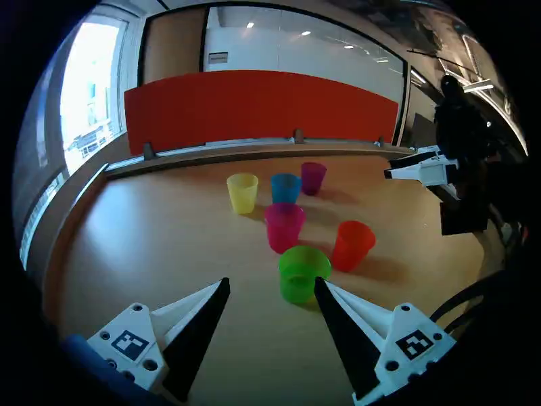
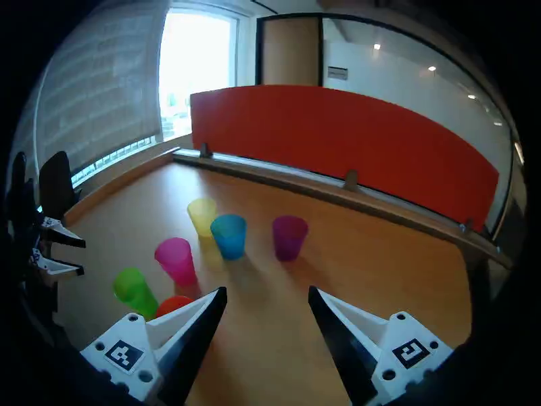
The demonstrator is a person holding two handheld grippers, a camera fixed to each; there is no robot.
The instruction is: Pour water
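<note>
Six plastic cups (image 1: 284, 227) stand clustered mid-worktop (image 1: 149, 223). The green cup (image 1: 302, 274) is nearest, just ahead of the left hand-held gripper (image 1: 270, 283), whose fingers are apart and empty. The right hand-held gripper (image 2: 267, 289) is likewise apart. The cups look light, thin-walled and slick (easily squashed), so clamp gently mid-wall. The wood is smooth, with a red screen (image 1: 257, 108) and window (image 1: 91, 101) behind.

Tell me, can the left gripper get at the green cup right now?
Probably yes. The left gripper is open and the green cup stands just ahead of its fingertips, nothing between; the orange cup stands close beside it.
</note>
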